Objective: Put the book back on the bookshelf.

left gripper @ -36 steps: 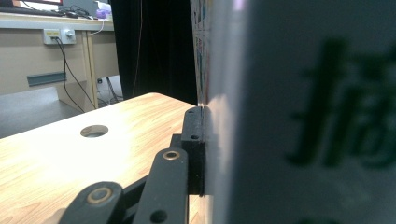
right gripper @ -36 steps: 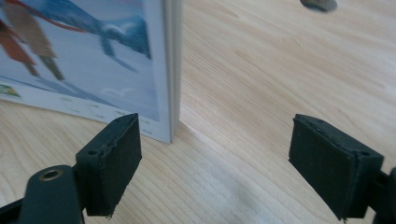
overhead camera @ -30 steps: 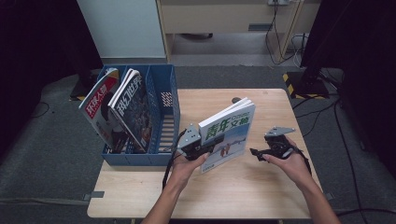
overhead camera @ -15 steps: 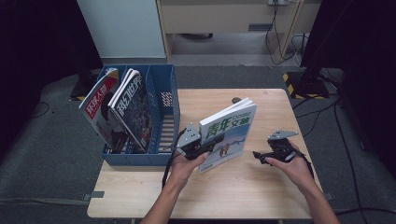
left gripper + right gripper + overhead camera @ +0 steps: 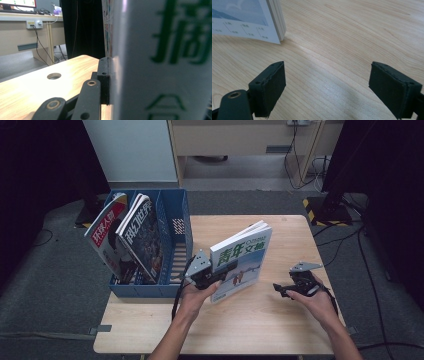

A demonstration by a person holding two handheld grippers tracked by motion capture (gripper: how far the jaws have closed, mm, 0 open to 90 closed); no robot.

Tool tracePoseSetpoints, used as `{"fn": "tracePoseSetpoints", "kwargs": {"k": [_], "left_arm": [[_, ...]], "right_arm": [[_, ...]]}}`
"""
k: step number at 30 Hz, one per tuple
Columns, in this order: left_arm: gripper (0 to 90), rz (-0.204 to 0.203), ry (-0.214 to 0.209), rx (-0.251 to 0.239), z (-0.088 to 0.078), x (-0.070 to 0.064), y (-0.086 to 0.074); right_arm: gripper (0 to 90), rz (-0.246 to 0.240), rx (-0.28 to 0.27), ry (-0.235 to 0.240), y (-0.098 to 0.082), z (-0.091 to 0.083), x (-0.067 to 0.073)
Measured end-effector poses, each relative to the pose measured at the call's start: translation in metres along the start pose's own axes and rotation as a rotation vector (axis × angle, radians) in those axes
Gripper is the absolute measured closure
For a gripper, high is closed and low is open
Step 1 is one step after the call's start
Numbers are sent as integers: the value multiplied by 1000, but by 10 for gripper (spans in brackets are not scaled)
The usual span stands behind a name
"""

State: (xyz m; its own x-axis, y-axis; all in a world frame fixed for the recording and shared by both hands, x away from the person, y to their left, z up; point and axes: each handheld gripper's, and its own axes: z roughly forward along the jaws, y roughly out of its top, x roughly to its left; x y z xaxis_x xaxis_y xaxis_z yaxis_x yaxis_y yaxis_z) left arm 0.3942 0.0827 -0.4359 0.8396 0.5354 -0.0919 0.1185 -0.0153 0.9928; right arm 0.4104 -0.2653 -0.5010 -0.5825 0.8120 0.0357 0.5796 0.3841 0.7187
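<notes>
Standing on the wooden table (image 5: 280, 320), just to the left of the left gripper (image 5: 220, 270), the blue file rack (image 5: 175, 245) is the biggest thing here; two magazines (image 5: 127, 242) already lean in its far-left slots, while the slots nearest the gripper look free. Next in size is the green-titled magazine (image 5: 242, 260), held upright on its lower edge on the table, directly in the left gripper's grasp: the jaws are closed on its spine-side edge, and the left gripper view shows one black pad flat against the cover (image 5: 160, 62). The right gripper (image 5: 281, 290) rests low over the table, well to the right of the magazine, its jaws spread wide with nothing between them; in its own view the magazine's lower corner (image 5: 272, 30) lies ahead and to the left of the pads. The step in hand seems to be carrying the gripped magazine to the rack. Next, the left gripper would probably need to lift it clear of the rack wall, keep it vertical, and lower it into an open slot.
</notes>
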Motion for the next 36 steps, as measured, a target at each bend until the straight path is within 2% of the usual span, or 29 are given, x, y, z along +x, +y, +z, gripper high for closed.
{"fn": "tracePoseSetpoints", "kwargs": {"k": [4, 14, 15, 18, 29, 36], "left_arm": [[737, 5, 2, -2, -1, -1, 3], [737, 2, -3, -16, -2, -2, 8], [737, 2, -5, -16, -2, -2, 8], [737, 3, -5, -16, -3, -2, 9], [737, -4, -1, -21, -2, -2, 13], [736, 10, -12, -19, -1, -6, 18]], "right_arm": [[143, 16, -9, -4, -1, -1, -1], [143, 10, -20, -4, -5, -3, 2], [141, 22, -26, 3, -6, -3, 3], [137, 10, -18, 1, -7, -3, 3], [138, 19, -7, 0, -10, -3, 5], [141, 20, -14, 1, -7, -3, 7]]}}
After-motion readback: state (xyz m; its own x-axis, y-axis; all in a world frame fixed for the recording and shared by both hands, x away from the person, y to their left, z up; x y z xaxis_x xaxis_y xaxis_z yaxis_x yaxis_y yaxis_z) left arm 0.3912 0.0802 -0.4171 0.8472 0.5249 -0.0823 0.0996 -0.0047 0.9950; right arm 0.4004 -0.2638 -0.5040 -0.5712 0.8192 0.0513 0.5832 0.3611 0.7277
